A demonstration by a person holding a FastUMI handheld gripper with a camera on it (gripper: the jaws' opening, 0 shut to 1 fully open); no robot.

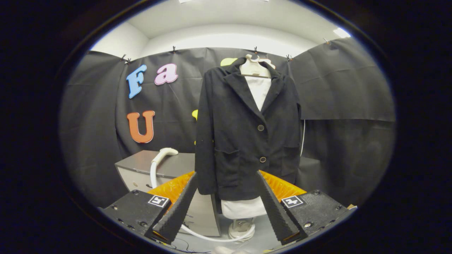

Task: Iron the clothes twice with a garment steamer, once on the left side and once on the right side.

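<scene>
Two fingers of our gripper [226,204] stand apart, empty. We judge the steamer head [166,152], resting on the grey counter [141,164] left of the soft jacket [243,134], light and rigid; grip its curved neck.

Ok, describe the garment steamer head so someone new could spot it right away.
Start at the black jacket on the mannequin, beyond the open gripper. Beside it stands a grey cabinet. The steamer head rests on top, the only white curved piece, with a white hose trailing down.
</scene>
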